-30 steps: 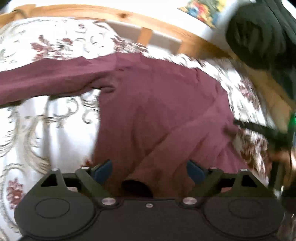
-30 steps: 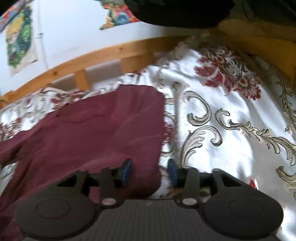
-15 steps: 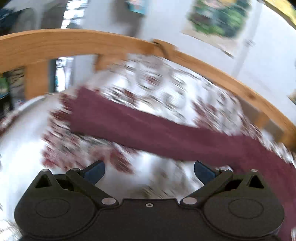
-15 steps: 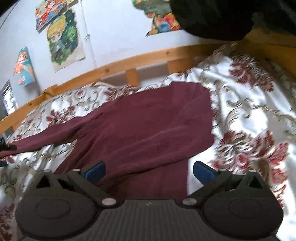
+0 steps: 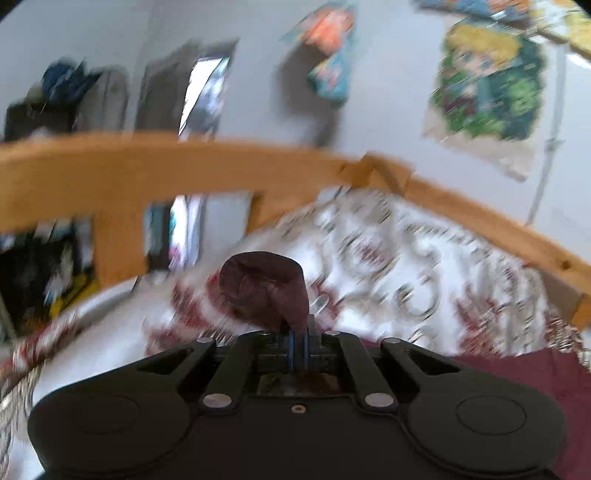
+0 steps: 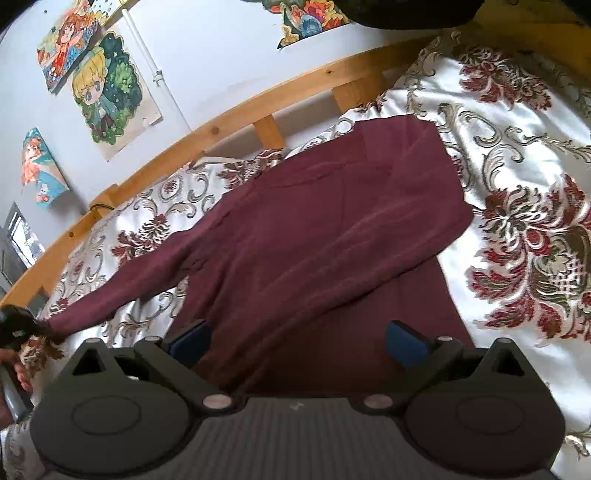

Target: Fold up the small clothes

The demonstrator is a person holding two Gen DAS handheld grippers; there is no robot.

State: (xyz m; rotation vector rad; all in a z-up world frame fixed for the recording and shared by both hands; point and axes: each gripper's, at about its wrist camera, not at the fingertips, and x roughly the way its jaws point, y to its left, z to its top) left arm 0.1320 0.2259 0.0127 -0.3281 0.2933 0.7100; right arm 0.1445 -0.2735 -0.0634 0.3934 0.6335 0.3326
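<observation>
A maroon long-sleeved top [image 6: 314, 236] lies spread on the floral bedspread [image 6: 517, 155], its right sleeve folded across the body and its left sleeve [image 6: 122, 291] stretched out to the left. My left gripper [image 5: 297, 341] is shut on the cuff of that sleeve [image 5: 266, 288], which sticks up beyond the fingers. It shows at the far left of the right wrist view [image 6: 14, 321]. My right gripper [image 6: 299, 341] is open and empty, hovering over the top's lower part.
A wooden bed rail [image 6: 258, 107] runs along the far side of the bed, and around the end [image 5: 147, 166] in the left wrist view. Posters [image 6: 107, 92] hang on the wall behind. A dark mass [image 6: 406, 14] is at the top right.
My left gripper swung left to the outstretched sleeve's end and closed on the cuff. My right gripper opened wide and drew back from the top's right edge to above its lower part.
</observation>
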